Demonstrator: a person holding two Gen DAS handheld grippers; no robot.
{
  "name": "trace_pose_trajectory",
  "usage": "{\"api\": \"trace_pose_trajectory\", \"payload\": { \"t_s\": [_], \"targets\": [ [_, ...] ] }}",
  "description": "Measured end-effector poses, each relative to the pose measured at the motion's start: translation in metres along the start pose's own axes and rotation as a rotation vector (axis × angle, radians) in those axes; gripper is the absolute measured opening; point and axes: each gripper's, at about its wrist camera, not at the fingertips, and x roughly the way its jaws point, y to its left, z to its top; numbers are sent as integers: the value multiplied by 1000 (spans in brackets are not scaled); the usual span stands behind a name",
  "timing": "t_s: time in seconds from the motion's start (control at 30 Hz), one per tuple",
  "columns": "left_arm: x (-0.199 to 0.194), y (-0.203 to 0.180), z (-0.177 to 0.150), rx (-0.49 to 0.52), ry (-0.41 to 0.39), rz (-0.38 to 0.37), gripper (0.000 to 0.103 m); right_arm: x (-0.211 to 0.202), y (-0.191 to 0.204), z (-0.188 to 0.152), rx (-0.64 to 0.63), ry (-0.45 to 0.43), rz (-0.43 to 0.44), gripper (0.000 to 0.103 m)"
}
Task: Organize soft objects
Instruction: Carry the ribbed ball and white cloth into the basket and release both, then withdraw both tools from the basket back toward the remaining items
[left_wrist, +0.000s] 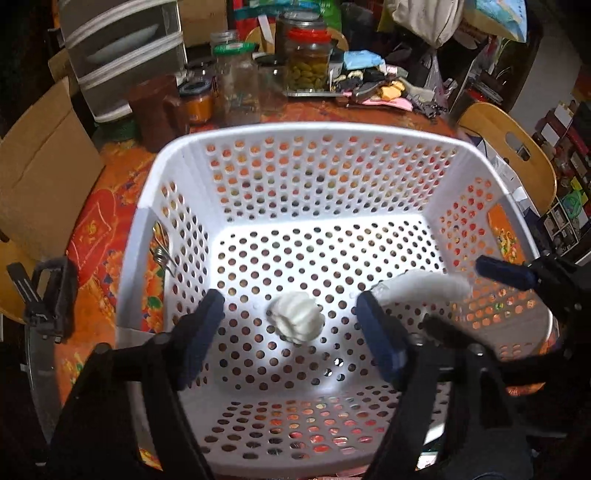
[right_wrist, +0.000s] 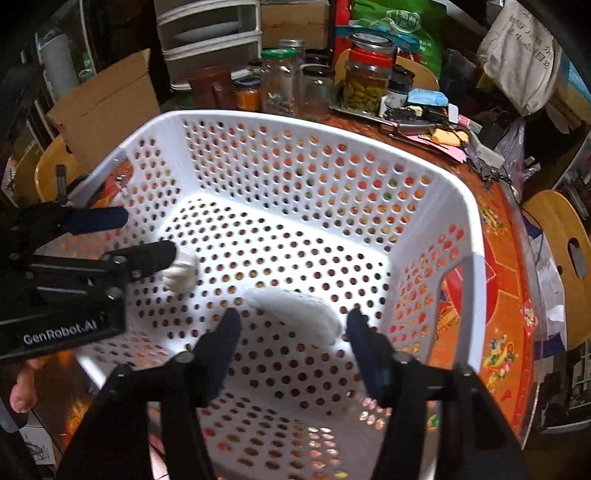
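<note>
A white perforated basket (left_wrist: 295, 133) (right_wrist: 472, 236) stands on the orange patterned table. On its floor lies a small white ribbed soft object (left_wrist: 297, 319) (right_wrist: 183, 273). It sits between the fingers of my left gripper (left_wrist: 290, 301) (right_wrist: 149, 234), which is open, with gaps on both sides of the object. A longer white soft piece (left_wrist: 424, 286) (right_wrist: 299, 314), blurred, is inside the basket between the fingers of my right gripper (right_wrist: 291, 321) (left_wrist: 454, 291). That gripper is open too, and its pads are not pressing on the piece. Both grippers point down into the basket.
Behind the basket stand several glass jars (left_wrist: 308, 62) (right_wrist: 365, 85) and a tray of small items (left_wrist: 373, 85). A cardboard box (left_wrist: 40, 173) and plastic drawers (left_wrist: 122, 51) are at the left, a wooden chair (left_wrist: 517, 155) at the right. A metal clip (left_wrist: 162, 254) hangs on the basket's left wall.
</note>
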Motion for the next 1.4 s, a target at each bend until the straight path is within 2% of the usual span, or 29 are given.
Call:
{"api": "trace_pose_trajectory", "payload": {
  "t_s": [0.03, 0.1, 0.27, 0.3, 0.63, 0.83, 1.13, 1.4],
  "targets": [
    [-4, 0, 0, -1, -15, -2, 76, -2, 0, 0, 0, -6, 2, 89],
    [-14, -1, 1, 0, -40, -5, 80, -10, 2, -1, 2, -22, 17, 91],
    [-39, -1, 4, 1, -97, 7, 101, -25, 2, -4, 9, -57, 24, 102],
    [-41, -1, 4, 1, -102, 8, 103, -28, 1, -5, 10, -65, 25, 102],
    [-57, -9, 1, 7, -118, 41, 103, -46, -3, -16, 26, -113, 13, 103],
    [-78, -7, -18, -8, -160, 44, 103, -67, -8, -31, 49, -155, 4, 103],
    [-128, -13, -65, 49, -246, 38, 103, -103, -6, -62, 60, -226, -18, 103],
    [-163, -18, -128, 100, -318, 46, 103, -131, 4, -100, 41, -292, -14, 103]
  ]
}}
